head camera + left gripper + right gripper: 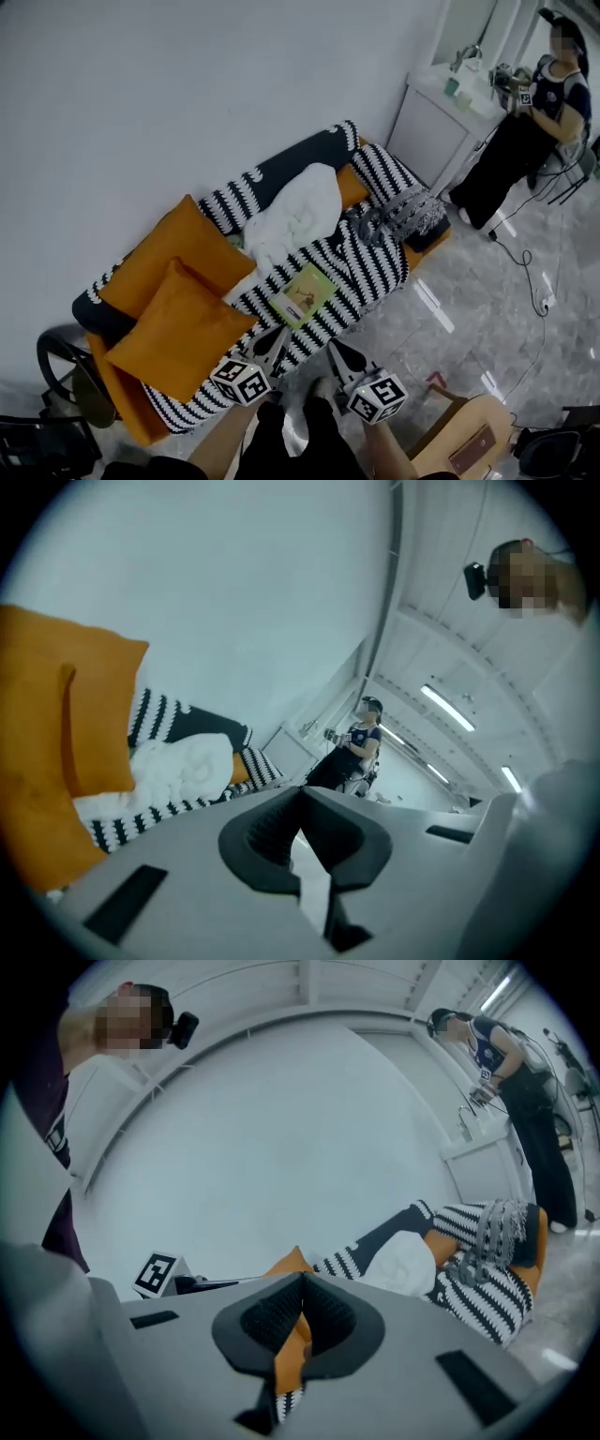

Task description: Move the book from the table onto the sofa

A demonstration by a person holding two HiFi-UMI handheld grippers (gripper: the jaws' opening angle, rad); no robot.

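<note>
A green-covered book lies flat on the front of the seat of the black-and-white striped sofa. My left gripper hangs just in front of the sofa's edge, below and slightly left of the book, shut with nothing in it. Beside it, my right gripper is also shut and empty. In the left gripper view the left gripper has its jaws together and looks past the sofa's orange cushion. The right gripper has its jaws touching in the right gripper view. Neither gripper view shows the book.
Two orange cushions fill the sofa's left end, with a white blanket and a grey fringed throw further right. A person stands at a white cabinet. A wooden table is at bottom right; cables cross the floor.
</note>
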